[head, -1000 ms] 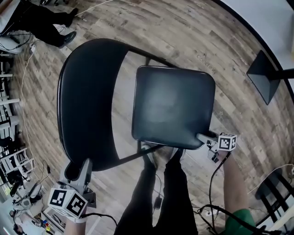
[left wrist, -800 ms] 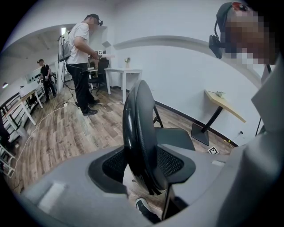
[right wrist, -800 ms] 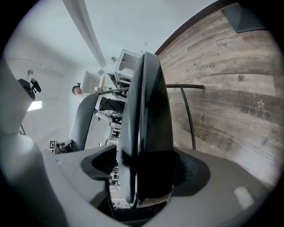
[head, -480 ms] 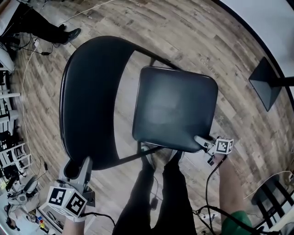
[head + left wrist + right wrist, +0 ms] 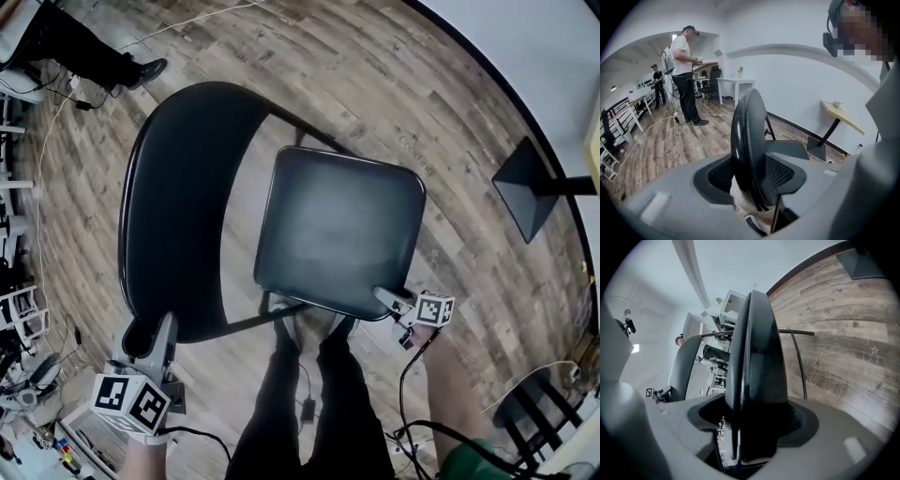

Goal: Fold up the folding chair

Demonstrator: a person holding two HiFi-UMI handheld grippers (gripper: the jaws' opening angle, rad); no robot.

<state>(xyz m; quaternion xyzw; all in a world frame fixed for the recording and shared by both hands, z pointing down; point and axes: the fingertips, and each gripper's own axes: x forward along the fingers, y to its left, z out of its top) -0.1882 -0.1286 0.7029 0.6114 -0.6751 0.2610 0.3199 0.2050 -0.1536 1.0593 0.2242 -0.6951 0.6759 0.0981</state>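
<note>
A black folding chair stands open on the wood floor below me. In the head view its curved backrest (image 5: 178, 206) is at the left and its padded seat (image 5: 337, 230) at the centre. My left gripper (image 5: 155, 339) is shut on the near end of the backrest (image 5: 747, 136), which fills the gap between the jaws of that gripper (image 5: 752, 180). My right gripper (image 5: 384, 298) clamps the seat's near right corner. The seat edge (image 5: 757, 357) sits upright between the jaws of the right gripper (image 5: 752, 427), which are closing on it.
My own legs (image 5: 309, 403) stand right under the seat's near edge. A black table base (image 5: 525, 192) sits at the right, another dark chair (image 5: 534, 403) at the bottom right. Cables (image 5: 412, 412) trail on the floor. People (image 5: 684, 70) stand by white tables farther off.
My right gripper has shifted left and slightly up with the seat's corner in it. The left gripper has stayed on the backrest's end.
</note>
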